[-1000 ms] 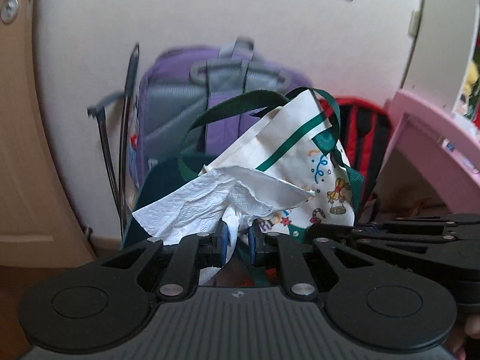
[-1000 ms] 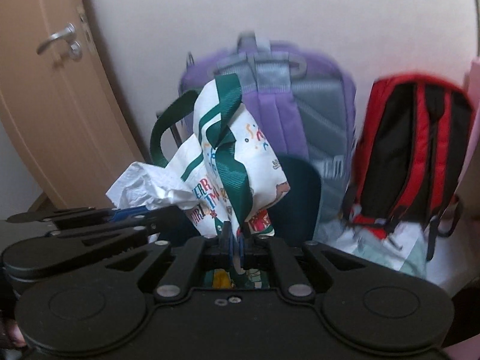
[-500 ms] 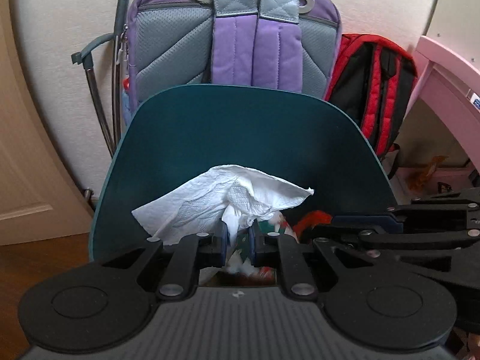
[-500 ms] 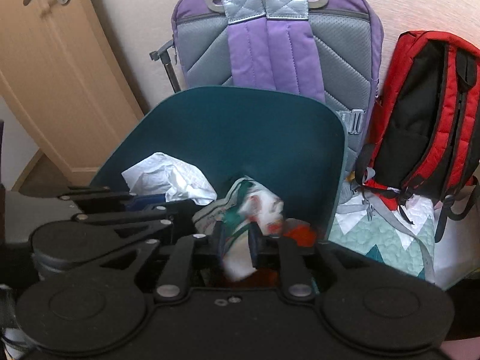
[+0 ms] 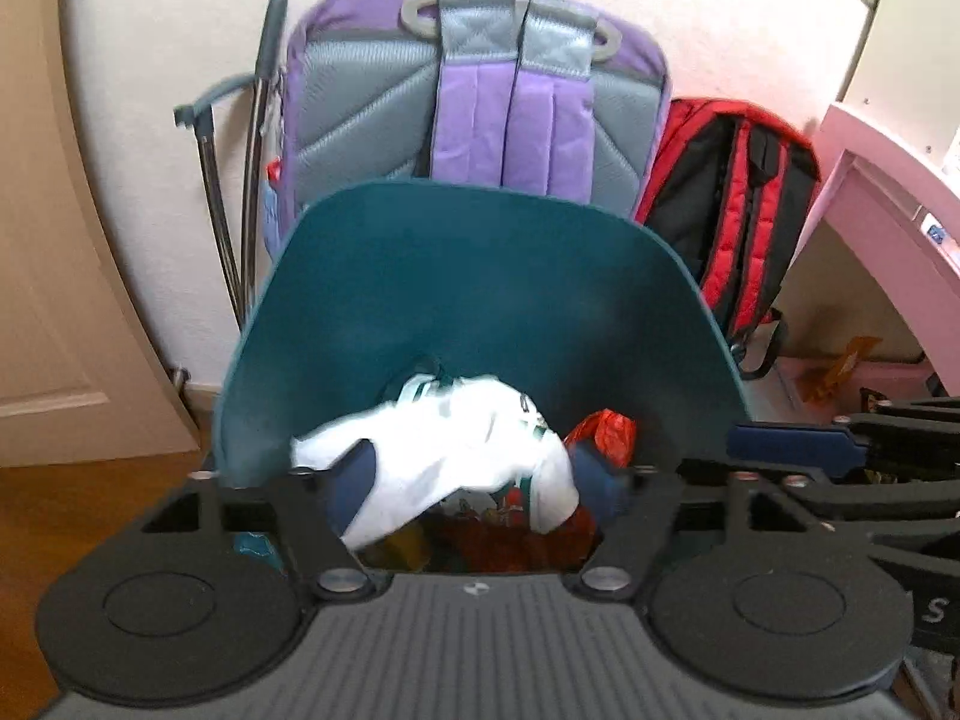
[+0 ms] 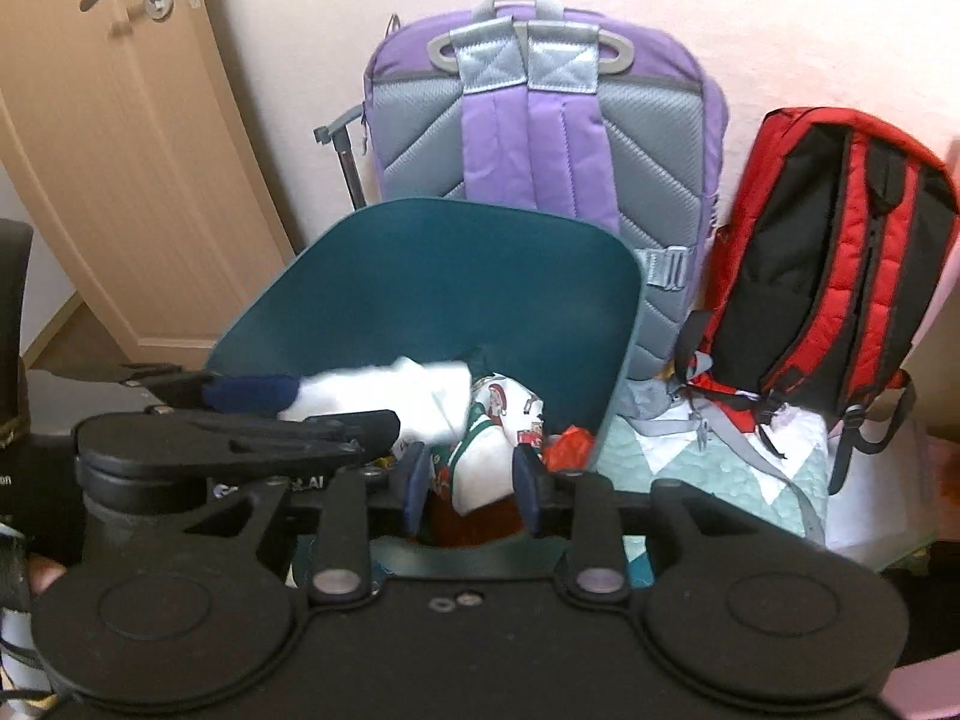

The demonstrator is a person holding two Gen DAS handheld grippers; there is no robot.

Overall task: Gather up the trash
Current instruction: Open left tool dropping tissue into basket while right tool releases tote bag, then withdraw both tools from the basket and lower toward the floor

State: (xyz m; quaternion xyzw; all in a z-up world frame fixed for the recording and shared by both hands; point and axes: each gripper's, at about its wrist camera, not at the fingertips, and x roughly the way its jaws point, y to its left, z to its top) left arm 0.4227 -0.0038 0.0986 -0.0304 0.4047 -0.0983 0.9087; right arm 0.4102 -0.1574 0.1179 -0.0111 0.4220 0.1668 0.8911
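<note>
**Inspector A:** While both grippers hang over the teal bin (image 5: pixel 480 276), we start at the left side of the scene. A wooden door (image 6: pixel 120 138) stands at far left, clear of the work. Next comes the left gripper (image 5: pixel 474 483): its jaws are opening, already well apart, and the white tissue (image 5: pixel 444 456) lies blurred between them. We see it draped against the left pad, but no pinch on it.

**Inspector B:** Agreed. We judge the tissue to be dropping onto the trash already in the bin, where a red wrapper (image 5: pixel 606 429) sits to its right. Moving rightward, the right gripper (image 6: pixel 471 480) is also opening, with the printed green-and-white bag (image 6: pixel 498 420) between its pads and none of it visibly clamped.

**Inspector A:** So we place the step as release: both items are being let go into the bin, inside its rim. Behind it, the purple backpack (image 6: pixel 540 138) leans on the wall, then the red backpack (image 6: pixel 840 252) further right. Neither is involved.

**Inspector B:** For the next move, we recommend confirming that the tissue has fallen free of the left pad before lifting, since soft paper may cling. Both tools should then rise straight up, clear of the bin wall, and turn away to seek further trash. An orange wrapper (image 5: pixel 840 366) by the pink furniture (image 5: pixel 888 180) at far right looks a likely candidate, though we cannot make it out well.
</note>
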